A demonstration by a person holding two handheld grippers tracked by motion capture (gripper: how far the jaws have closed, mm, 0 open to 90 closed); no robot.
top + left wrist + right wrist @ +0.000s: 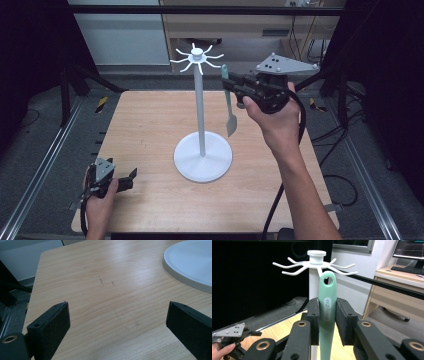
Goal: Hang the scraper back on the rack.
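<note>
One spatula [327, 307] near white rack [315, 263]

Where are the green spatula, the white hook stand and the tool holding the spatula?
spatula [327, 307], right gripper view, handle
stand [200, 112], high view, pole
right tool [327, 322], right gripper view, between its pads

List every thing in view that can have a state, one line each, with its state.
Right gripper: shut on the green utensil's handle, raised near the hooks.
Green utensil: held upright, hanging hole on top, not yet on a hook.
Hook stand: upright on the table, hooks bare.
Left gripper: open, holding nothing, low over the table.
</note>
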